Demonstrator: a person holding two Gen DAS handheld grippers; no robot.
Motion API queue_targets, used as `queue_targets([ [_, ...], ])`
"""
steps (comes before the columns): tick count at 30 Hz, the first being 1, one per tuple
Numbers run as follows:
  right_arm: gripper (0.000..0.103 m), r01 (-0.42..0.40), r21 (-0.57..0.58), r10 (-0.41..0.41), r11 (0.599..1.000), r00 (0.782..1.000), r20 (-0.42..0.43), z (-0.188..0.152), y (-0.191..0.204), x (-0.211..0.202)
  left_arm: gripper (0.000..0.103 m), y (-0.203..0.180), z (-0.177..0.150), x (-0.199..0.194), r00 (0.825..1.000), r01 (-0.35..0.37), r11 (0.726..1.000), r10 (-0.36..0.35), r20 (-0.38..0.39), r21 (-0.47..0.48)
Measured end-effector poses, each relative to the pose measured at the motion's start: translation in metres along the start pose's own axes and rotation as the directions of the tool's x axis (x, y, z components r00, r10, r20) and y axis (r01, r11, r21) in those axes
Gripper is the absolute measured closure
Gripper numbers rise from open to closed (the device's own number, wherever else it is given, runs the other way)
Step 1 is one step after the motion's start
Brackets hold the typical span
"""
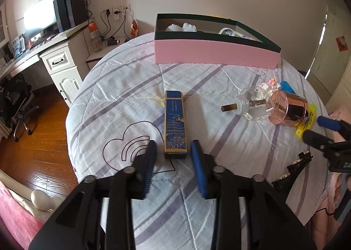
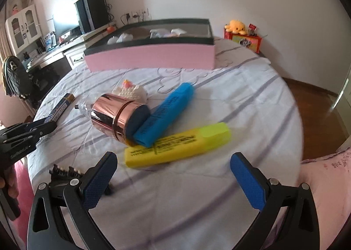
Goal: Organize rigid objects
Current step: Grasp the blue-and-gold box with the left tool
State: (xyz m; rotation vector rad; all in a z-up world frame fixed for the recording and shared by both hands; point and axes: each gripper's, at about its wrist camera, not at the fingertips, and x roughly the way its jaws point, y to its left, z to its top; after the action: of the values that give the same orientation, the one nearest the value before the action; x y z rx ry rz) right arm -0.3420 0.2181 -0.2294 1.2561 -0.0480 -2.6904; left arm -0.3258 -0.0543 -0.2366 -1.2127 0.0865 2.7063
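Observation:
A long blue box with gold drawings (image 1: 174, 127) lies on the striped bedspread. Its near end sits between the fingertips of my left gripper (image 1: 173, 145), with a gap on each side, so the pads do not press it. My right gripper (image 2: 173, 158) stands wide open just short of a yellow highlighter (image 2: 179, 144). Beyond it lie a blue highlighter (image 2: 166, 114) and a rose-gold cylinder (image 2: 111, 116) on its side, next to a clear glass bottle (image 1: 252, 105). At the back stands the open pink box (image 1: 215, 52) with several items inside.
A small block-built cake (image 2: 131, 92) sits behind the cylinder. A black tower model (image 1: 291, 173) lies near the bed's front edge. A desk with a monitor (image 1: 39, 19) and a chair (image 1: 17, 100) stand left over the wooden floor. A plush toy (image 2: 239, 26) is back right.

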Motion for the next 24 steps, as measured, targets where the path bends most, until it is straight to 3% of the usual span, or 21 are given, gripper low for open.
queue_targets([
  [6, 0.0, 0.077, -0.022, -0.077, 0.997, 0.997, 0.011, 0.003, 0.005, 0.013, 0.058, 0.006, 0.0, 0.001, 1.0, -0.002, 1.0, 0.002, 0.0, -0.013],
  [11, 0.0, 0.156, -0.015, -0.155, 0.988, 0.988, 0.022, -0.003, -0.02, 0.004, 0.049, 0.006, 0.002, 0.003, 1.0, -0.003, 1.0, 0.003, 0.001, -0.016],
  [15, 0.0, 0.201, 0.028, -0.201, 0.979, 0.979, 0.015, -0.006, -0.044, -0.005, 0.048, 0.007, 0.002, 0.004, 1.0, -0.007, 1.0, 0.007, 0.003, -0.016],
  [24, 0.003, 0.119, 0.11, -0.126, 0.987, 0.99, 0.057, 0.008, -0.063, 0.0, 0.048, 0.004, 0.006, 0.012, 0.999, -0.03, 0.999, 0.03, 0.013, -0.016],
])
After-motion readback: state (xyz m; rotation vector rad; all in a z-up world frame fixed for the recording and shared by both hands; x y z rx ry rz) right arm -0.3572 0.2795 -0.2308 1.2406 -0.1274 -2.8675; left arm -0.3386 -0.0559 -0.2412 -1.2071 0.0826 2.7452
